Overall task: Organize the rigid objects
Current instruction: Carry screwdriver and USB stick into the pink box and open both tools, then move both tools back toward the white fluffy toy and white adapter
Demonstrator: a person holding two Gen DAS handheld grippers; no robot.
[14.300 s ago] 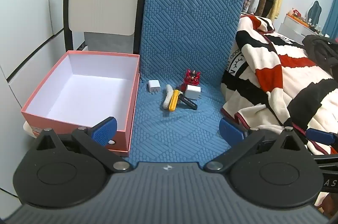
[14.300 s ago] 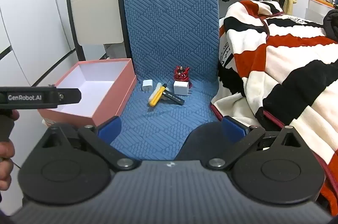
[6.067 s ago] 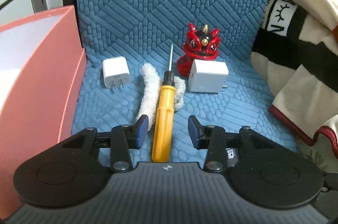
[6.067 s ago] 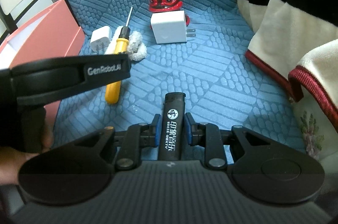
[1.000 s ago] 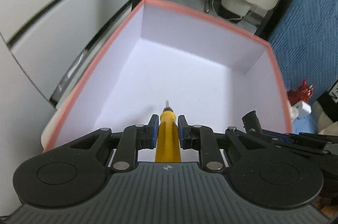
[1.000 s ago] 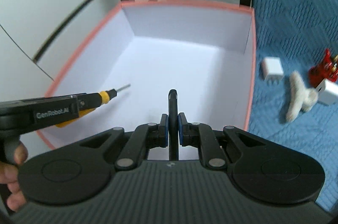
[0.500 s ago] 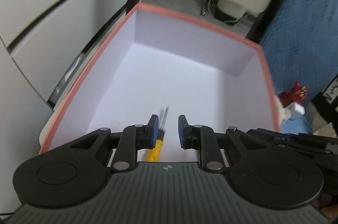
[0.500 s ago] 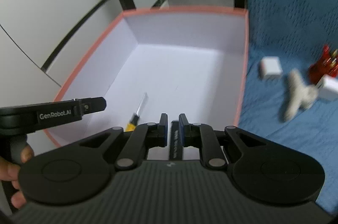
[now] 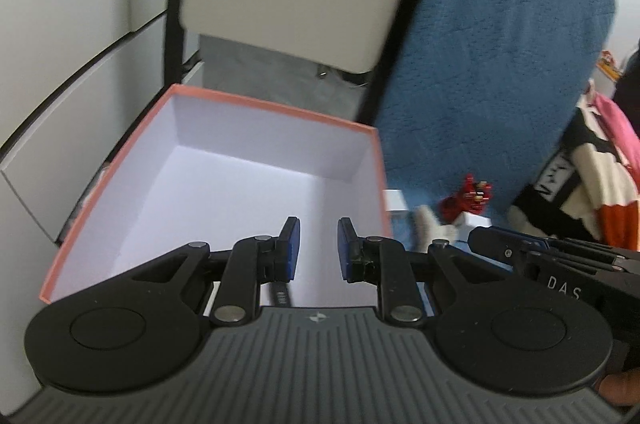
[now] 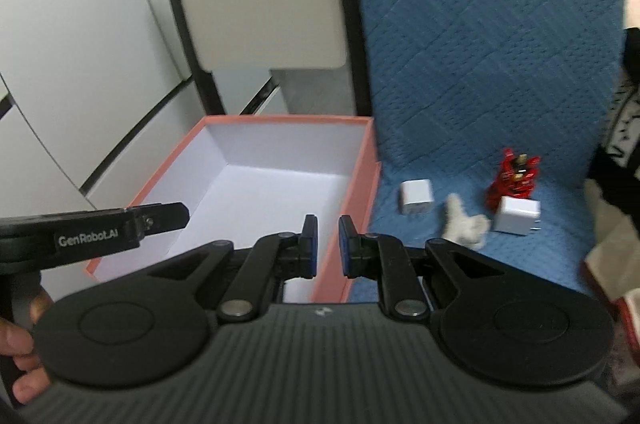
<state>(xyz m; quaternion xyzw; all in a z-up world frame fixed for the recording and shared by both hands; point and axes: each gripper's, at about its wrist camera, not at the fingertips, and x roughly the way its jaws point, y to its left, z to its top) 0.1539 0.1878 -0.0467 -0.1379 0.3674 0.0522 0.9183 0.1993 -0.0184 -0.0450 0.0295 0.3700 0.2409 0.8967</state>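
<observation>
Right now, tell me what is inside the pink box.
The box shows a bare white floor and, at its near edge, part of a black lettered object. The left gripper and right gripper cover the near floor, so anything else there is hidden.

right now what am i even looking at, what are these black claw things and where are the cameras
No robot here: a person holds a two-finger gripper in each hand, each carrying a camera that looks along its fingers. One picture is from the left gripper, jaws apart and empty. The other is from the right gripper, jaws nearly together, also empty. Below them sits a pink box. On the blue seat lie two white chargers, a red figurine and a fluffy white piece.
</observation>
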